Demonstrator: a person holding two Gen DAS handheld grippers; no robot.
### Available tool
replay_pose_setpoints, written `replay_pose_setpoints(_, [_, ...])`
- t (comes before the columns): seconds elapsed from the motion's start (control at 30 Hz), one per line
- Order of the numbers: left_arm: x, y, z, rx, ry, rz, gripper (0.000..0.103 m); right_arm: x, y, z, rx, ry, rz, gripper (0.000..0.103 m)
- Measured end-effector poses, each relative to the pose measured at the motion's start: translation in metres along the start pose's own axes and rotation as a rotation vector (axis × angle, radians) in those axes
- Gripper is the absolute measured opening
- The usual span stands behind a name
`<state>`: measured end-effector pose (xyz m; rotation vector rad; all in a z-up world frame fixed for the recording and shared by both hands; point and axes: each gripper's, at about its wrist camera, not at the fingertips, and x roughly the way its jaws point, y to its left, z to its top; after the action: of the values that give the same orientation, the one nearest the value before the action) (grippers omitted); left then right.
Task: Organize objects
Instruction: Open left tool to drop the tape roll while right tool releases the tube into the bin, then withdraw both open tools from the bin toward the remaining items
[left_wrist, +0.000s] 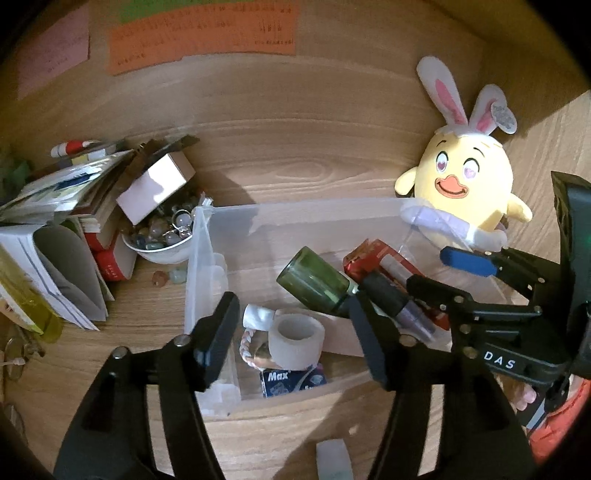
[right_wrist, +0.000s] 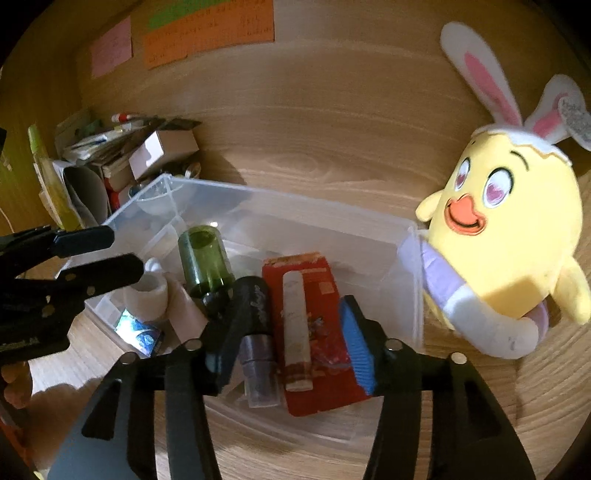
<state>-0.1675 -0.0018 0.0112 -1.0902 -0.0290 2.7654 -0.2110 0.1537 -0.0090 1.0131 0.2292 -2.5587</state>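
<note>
A clear plastic bin (left_wrist: 229, 221) (right_wrist: 332, 210) stands on the wooden desk. In it lie a green glass bottle (left_wrist: 314, 282) (right_wrist: 205, 260), a red box (right_wrist: 314, 332) with a white tube (right_wrist: 297, 328) on it, a black-capped tube (right_wrist: 256, 325), a white tape roll (left_wrist: 295, 341) and a blue "Max" packet (left_wrist: 293, 380). My left gripper (left_wrist: 291, 314) is open above the bin's near left part. My right gripper (right_wrist: 291, 332) is open over the red box and tubes, holding nothing; it also shows in the left wrist view (left_wrist: 443, 273).
A yellow chick plush with bunny ears (left_wrist: 469, 184) (right_wrist: 513, 236) leans at the bin's right end. Left of the bin are stacked books and papers (left_wrist: 55, 229), a small white box (left_wrist: 155, 188) and a bowl of beads (left_wrist: 162, 236). Coloured notes (left_wrist: 203, 33) hang on the back wall.
</note>
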Motion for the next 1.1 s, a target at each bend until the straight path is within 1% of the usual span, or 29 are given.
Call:
replay_pose_setpoints(0.07, [-0.006, 0.0, -0.002, 0.008, -0.007, 0.009, 0.065, -0.005, -0.001, 0.001, 0.007, -0.015, -0.002, 0.06])
replay_pose_setpoints(0.2, [-0.025, 0.0, -0.008, 0.036, -0.044, 0.054, 0.065, -0.017, 0.002, 0.004, 0.004, -0.044, 0.006, 0.064])
replay_pose_setpoints(0.27, [-0.032, 0.001, -0.011, 0.042, -0.052, 0.059, 0.065, -0.024, 0.005, 0.004, -0.003, -0.056, 0.019, 0.067])
replay_pose_setpoints(0.5, [-0.059, 0.008, -0.023, 0.051, -0.085, 0.075, 0.065, -0.05, 0.022, -0.003, -0.037, -0.08, 0.06, 0.07])
replay_pose_setpoints(0.57, [-0.065, 0.01, -0.027, 0.05, -0.089, 0.072, 0.065, -0.058, 0.028, -0.007, -0.044, -0.086, 0.08, 0.074])
replay_pose_setpoints(0.63, [-0.069, 0.013, -0.032, 0.05, -0.089, 0.072, 0.065, -0.064, 0.034, -0.011, -0.051, -0.092, 0.096, 0.077])
replay_pose_setpoints(0.83, [-0.073, 0.024, -0.049, 0.032, -0.062, 0.065, 0.066, -0.074, 0.055, -0.025, -0.088, -0.098, 0.136, 0.077])
replay_pose_setpoints(0.9, [-0.073, 0.027, -0.054, 0.02, -0.05, 0.058, 0.066, -0.075, 0.063, -0.032, -0.095, -0.098, 0.133, 0.077])
replay_pose_setpoints(1.03, [-0.074, 0.034, -0.063, 0.009, -0.035, 0.062, 0.066, -0.066, 0.077, -0.045, -0.1, -0.06, 0.149, 0.077])
replay_pose_setpoints(1.1, [-0.075, 0.038, -0.068, -0.002, -0.029, 0.059, 0.069, -0.06, 0.085, -0.051, -0.108, -0.031, 0.163, 0.077])
